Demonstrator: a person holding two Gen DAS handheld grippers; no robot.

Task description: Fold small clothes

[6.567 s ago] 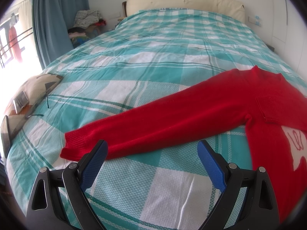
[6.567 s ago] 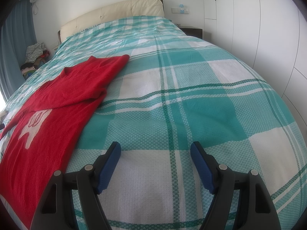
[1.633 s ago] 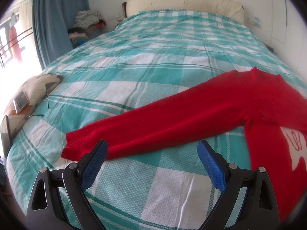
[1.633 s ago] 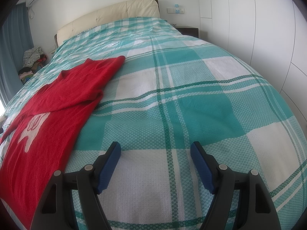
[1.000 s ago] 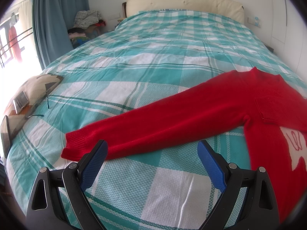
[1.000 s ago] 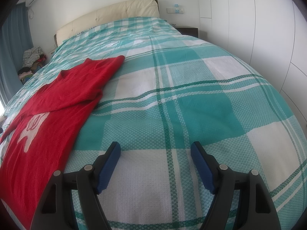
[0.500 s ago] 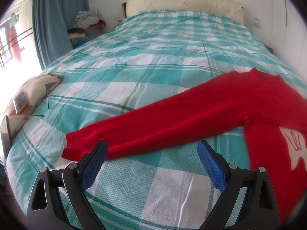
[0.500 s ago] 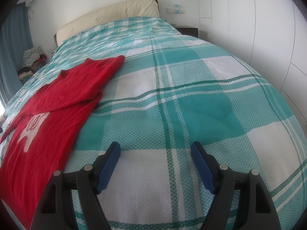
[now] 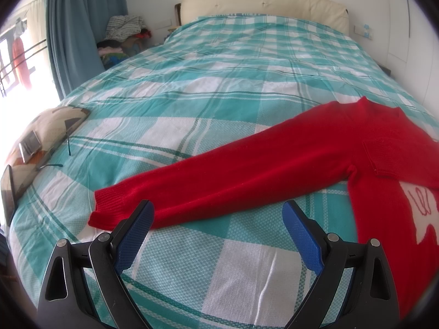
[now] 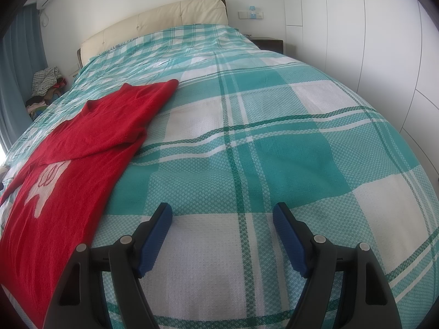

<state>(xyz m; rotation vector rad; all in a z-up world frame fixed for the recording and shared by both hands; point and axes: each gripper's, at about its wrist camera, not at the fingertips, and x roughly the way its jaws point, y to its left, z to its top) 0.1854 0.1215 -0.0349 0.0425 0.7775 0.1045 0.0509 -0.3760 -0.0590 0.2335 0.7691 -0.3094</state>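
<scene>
A red sweater (image 9: 370,159) with a white motif lies flat on the bed. Its left sleeve (image 9: 219,181) stretches out to the left, cuff (image 9: 107,205) just beyond my left gripper (image 9: 218,219), which is open and empty above the bedspread. In the right wrist view the sweater (image 10: 68,170) lies at the left, its right sleeve (image 10: 120,120) folded across the chest. My right gripper (image 10: 222,220) is open and empty over bare bedspread, to the right of the sweater.
The bed has a teal and white checked spread (image 9: 219,82) and a cream headboard (image 9: 263,2). A cushion with small devices (image 9: 35,142) lies at the left edge. A clothes pile (image 9: 123,35) and blue curtain (image 9: 76,27) stand far left. White wardrobes (image 10: 370,41) stand right.
Almost nothing has changed. Both grippers stay open and nearly still; the right wrist view shifted slightly early on.
</scene>
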